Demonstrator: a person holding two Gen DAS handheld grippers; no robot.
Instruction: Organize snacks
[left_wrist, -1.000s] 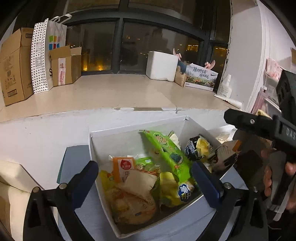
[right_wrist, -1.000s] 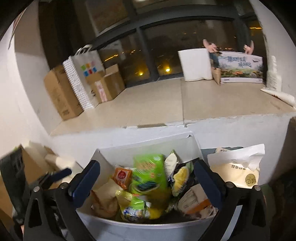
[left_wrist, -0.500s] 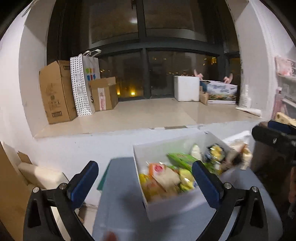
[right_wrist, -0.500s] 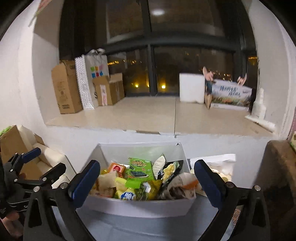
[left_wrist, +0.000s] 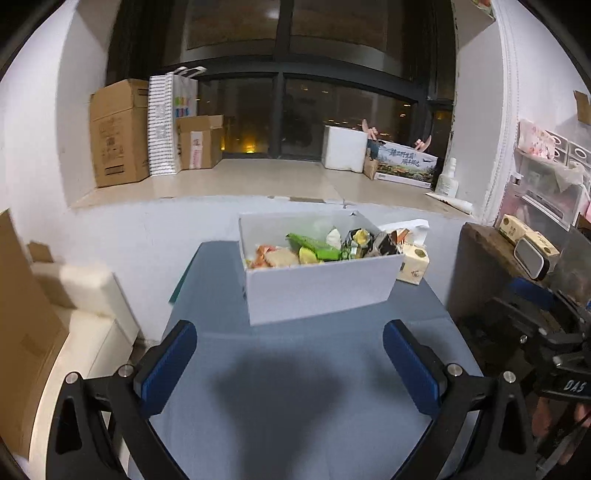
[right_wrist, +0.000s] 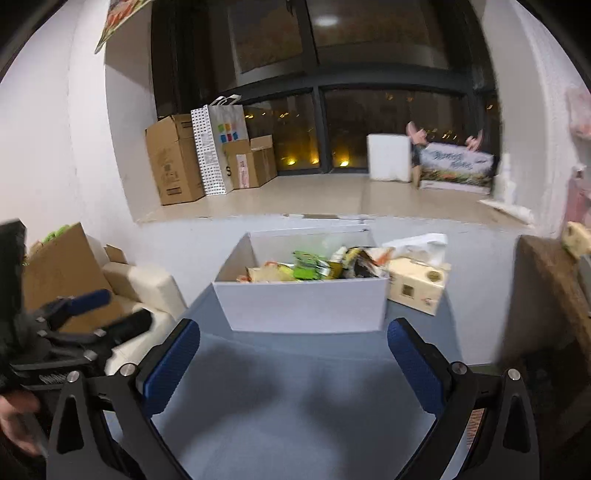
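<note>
Hovering released and empty, the left claw (left_wrist: 288, 354) and right claw (right_wrist: 293, 354) face the white cardboard box (left_wrist: 317, 291) of snack packets (left_wrist: 314, 248) on the blue-grey counter (left_wrist: 295, 406); sorting looks finished or paused.

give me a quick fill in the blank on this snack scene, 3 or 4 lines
1. The snacks sit inside a ____ box.
2. The tissue pack stands on the box's ____ side.
3. The left gripper and right gripper both have their jaws ____.
4. The box rests on a ____ tabletop.

Missing words: white; right; open; blue-grey
</note>
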